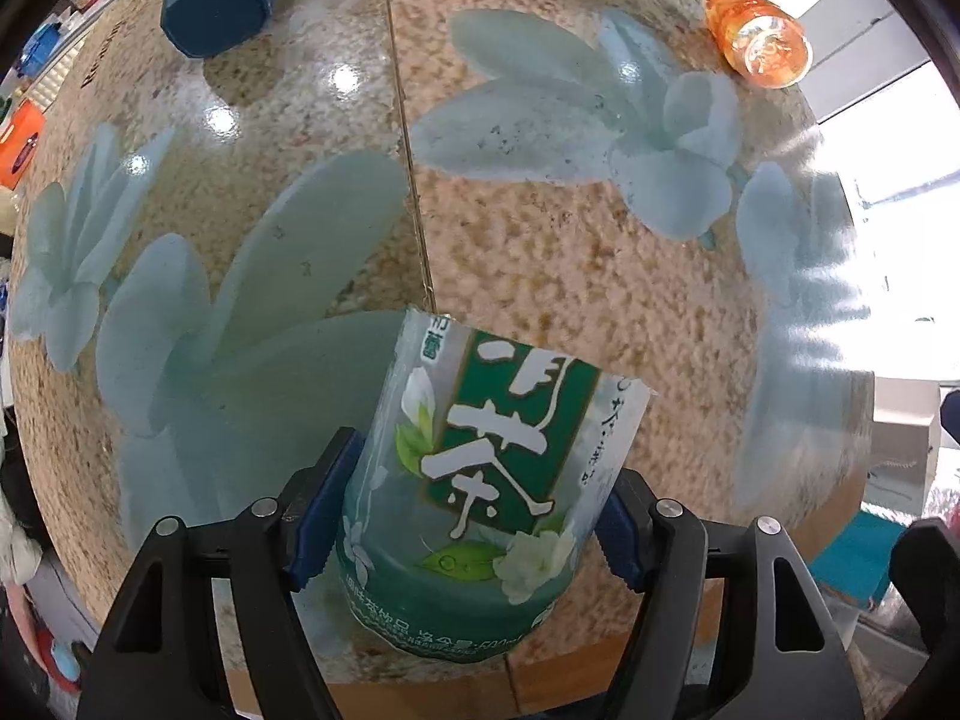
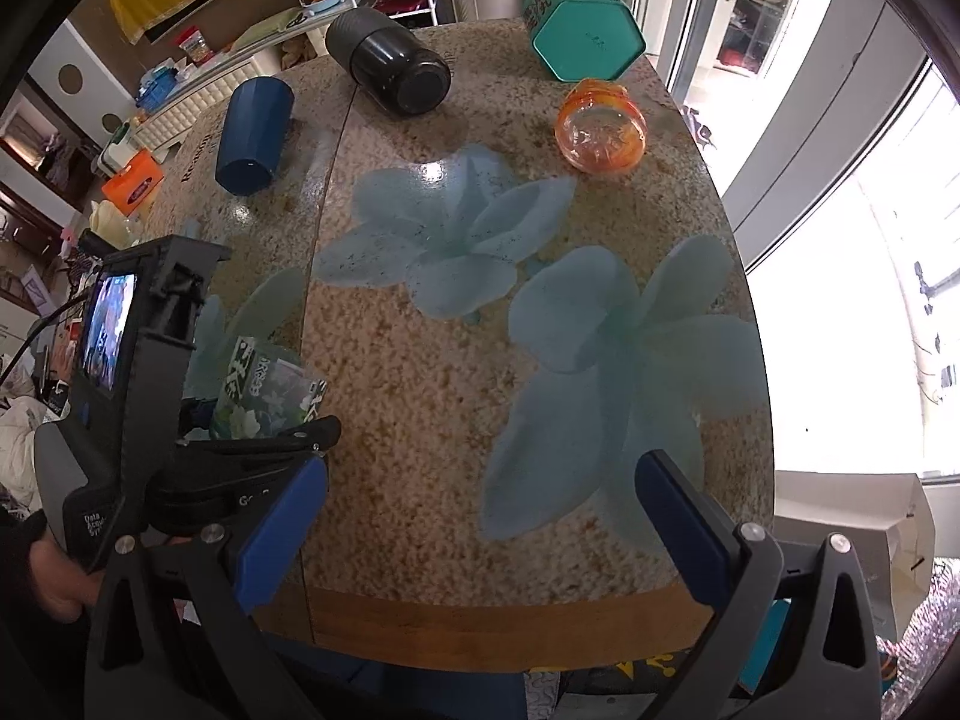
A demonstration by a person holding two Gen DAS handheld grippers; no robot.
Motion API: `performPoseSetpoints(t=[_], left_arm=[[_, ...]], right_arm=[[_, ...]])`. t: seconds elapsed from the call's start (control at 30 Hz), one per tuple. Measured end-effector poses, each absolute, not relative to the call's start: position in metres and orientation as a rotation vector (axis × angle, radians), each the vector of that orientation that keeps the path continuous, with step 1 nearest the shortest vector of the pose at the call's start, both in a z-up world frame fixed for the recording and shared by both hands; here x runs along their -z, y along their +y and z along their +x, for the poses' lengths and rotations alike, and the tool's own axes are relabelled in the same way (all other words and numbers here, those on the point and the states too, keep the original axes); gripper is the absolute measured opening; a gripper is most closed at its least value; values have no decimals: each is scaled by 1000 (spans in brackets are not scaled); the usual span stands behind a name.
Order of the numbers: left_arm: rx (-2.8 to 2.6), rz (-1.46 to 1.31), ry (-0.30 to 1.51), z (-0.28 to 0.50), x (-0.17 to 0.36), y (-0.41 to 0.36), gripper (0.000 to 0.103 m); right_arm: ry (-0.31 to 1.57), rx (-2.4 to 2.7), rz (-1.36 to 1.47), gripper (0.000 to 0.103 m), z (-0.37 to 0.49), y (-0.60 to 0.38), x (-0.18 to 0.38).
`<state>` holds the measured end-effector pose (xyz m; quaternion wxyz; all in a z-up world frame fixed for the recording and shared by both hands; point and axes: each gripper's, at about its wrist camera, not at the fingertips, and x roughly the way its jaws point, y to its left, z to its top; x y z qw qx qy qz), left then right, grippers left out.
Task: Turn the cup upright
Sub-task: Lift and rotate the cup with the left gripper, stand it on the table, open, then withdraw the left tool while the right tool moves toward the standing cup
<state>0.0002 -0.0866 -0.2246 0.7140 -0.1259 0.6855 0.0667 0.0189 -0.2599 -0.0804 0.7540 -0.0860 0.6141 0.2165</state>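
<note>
My left gripper is shut on a clear plastic cup with a green tea label, its blue pads pressing both sides. The cup is held over the near left part of the table, tilted, with its cut rim pointing away from the camera. The same cup and the left gripper body show at the left of the right wrist view. My right gripper is open and empty above the table's near edge.
Several other cups lie on their sides on the flower-patterned table: dark blue, black, teal hexagonal, orange clear. The table's front edge is close below. Shelves and clutter stand at the left.
</note>
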Motion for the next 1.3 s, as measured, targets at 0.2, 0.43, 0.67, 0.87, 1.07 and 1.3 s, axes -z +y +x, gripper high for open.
performPoseSetpoints(t=[0.2,0.43,0.67,0.87,1.07,1.3], left_arm=[[-215,-205,1558,5,229,-96,96],[-210,-244,1565,1,230,-96,103],[-169,-250,1557,1,209,-95,103],[-165,-264,1549,-3,190,-80,103],[-131,-258,1529,-2,175,-64,103],[-52,-248,1503,-26,154,-30,103]], right_arm=[[1343,-498,-171,103,24,-267,83],[1337,-513,-159,103,28,-277,80],[1329,-533,-131,103,31,-276,77],[1311,-549,-118,103,31,-268,69],[1299,-529,-100,103,32,-264,65],[1285,-486,-78,103,29,-257,56]])
